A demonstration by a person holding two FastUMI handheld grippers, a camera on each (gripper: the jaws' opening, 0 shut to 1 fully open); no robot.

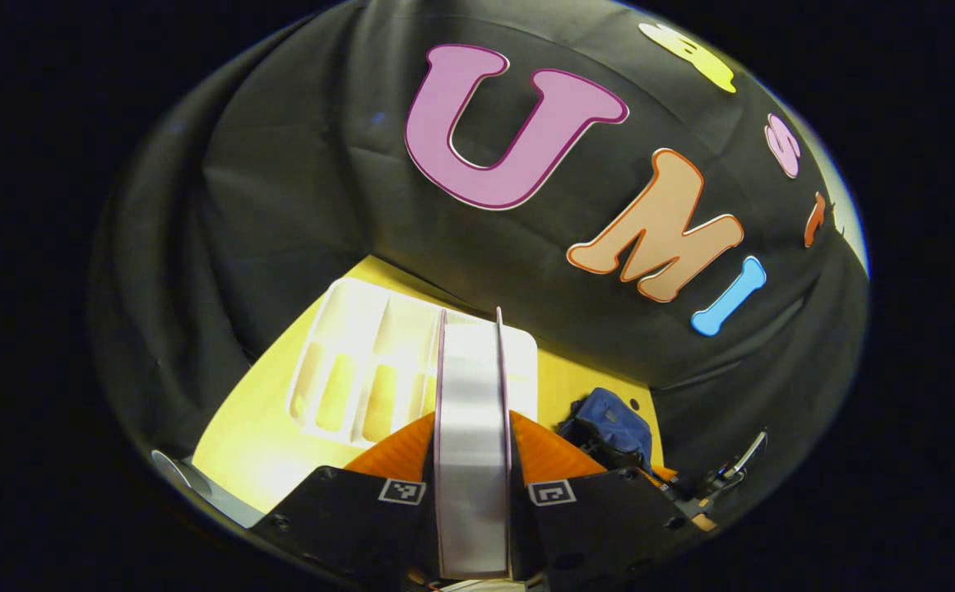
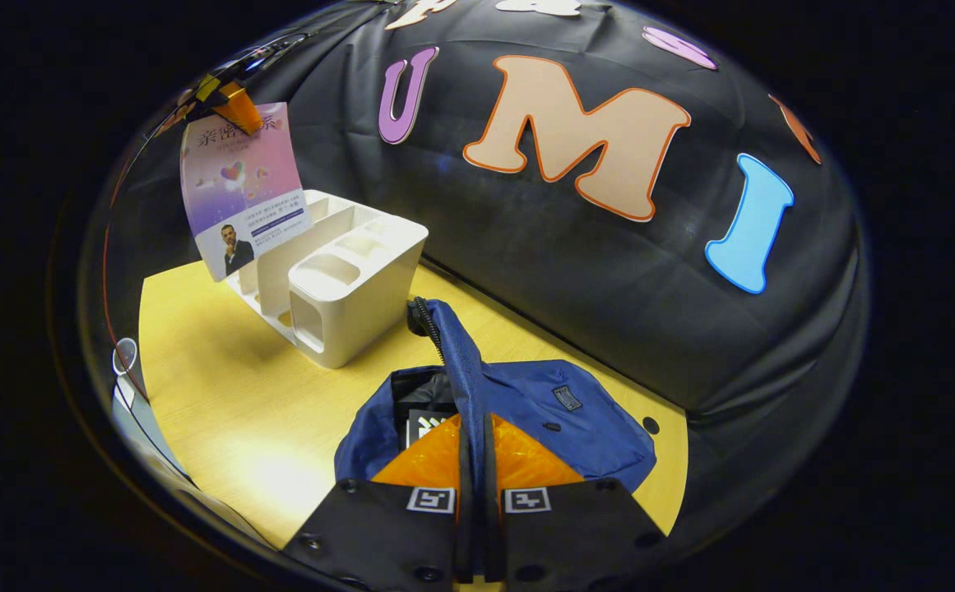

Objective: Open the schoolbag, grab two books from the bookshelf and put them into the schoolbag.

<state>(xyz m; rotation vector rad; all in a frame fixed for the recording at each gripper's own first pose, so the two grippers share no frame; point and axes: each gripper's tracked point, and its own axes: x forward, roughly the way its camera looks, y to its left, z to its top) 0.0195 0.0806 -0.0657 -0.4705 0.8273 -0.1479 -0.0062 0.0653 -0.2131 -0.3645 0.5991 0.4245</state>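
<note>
The left gripper point(image 1: 472, 448) pinches a book point(image 1: 470, 427) edge-on between its 2 fingers, which press on the covers from both sides; the pale page block runs straight up the middle of the left gripper view. In the right gripper view the same book point(image 2: 243, 185) hangs high at the left, above the table point(image 2: 222, 386), its purple and pink cover facing the camera with a white lower band, and the left gripper point(image 2: 226, 99) grips its top edge there.

The right gripper point(image 2: 472, 460) has its fingers pressed close together on a raised blue flap of the schoolbag point(image 2: 526, 411), the zipper-edged fabric standing up between them.

The schoolbag is dark blue and lies on the yellow wooden table just in front of the right gripper, its mouth open with a dark interior and 1 object with a white pattern inside. The left gripper view catches it point(image 1: 609, 423) as a small blue heap at the right.

The white bookshelf point(image 2: 337, 279) stands on the table, behind and left of the bag, near the black cloth wall point(image 2: 576, 271). In the left gripper view its compartments point(image 1: 362, 370) are seen from above, partly behind the held book
</note>
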